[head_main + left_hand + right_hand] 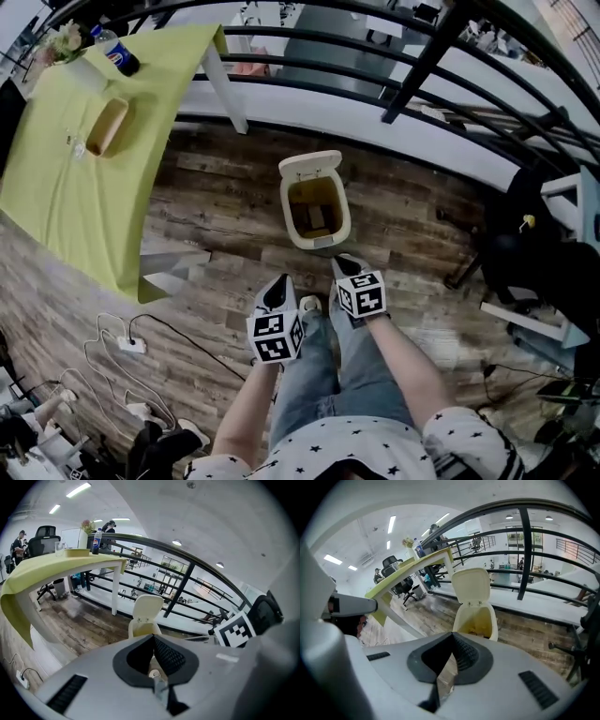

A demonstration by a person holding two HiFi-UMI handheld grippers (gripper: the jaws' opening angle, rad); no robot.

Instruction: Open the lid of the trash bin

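Note:
A cream trash bin (315, 214) stands on the wood floor with its lid (309, 165) tipped up and back; some rubbish shows inside. In the head view both grippers hover just in front of it, apart from it. The left gripper (280, 281) is near the bin's front left, the right gripper (343, 262) close to its front rim. Both are shut with nothing held. The left gripper view shows the bin (138, 627) and raised lid (146, 606) beyond the left gripper (153, 637). Past the right gripper (451, 633) in the right gripper view stand the bin (479, 619) and its lid (471, 586).
A table under a yellow-green cloth (66, 192) stands to the left, carrying a bottle (121, 58) and a wooden tray (107, 125). A black railing (427, 61) runs behind the bin. A power strip (130, 345) with cables lies on the floor at left. Dark chairs and bags (525, 248) crowd the right.

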